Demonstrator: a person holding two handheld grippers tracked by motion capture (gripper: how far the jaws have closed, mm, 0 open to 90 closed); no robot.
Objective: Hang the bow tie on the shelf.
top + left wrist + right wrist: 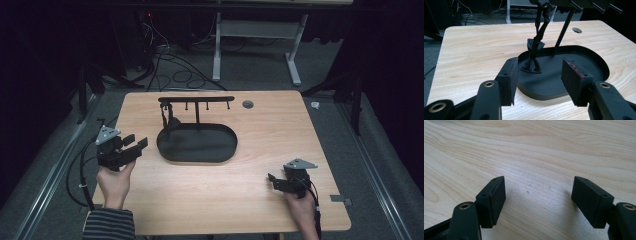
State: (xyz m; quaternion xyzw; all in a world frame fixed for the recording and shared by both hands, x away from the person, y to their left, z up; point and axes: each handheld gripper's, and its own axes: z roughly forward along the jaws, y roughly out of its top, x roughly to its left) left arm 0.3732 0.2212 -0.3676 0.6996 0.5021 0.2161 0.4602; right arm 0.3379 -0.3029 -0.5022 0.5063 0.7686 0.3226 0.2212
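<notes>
Both grippers are spread and empty; the left gripper (537, 82) faces a dark strap (535, 53) hanging from the stand (196, 142), and a careless grab could tip it, while the right gripper (537, 202) rests over bare table (536, 150).

On the table: 1 black oval tray (220, 152), 1 peg rack (196, 99), 1 hanging black strap (534, 53), 2 hand-held grippers.

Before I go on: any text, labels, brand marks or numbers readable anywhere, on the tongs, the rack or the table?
None: no readable word, number or sign on the left tongs, the right tongs, the black rack with its oval tray, the dark strap hanging from it, or the wooden table.
</notes>
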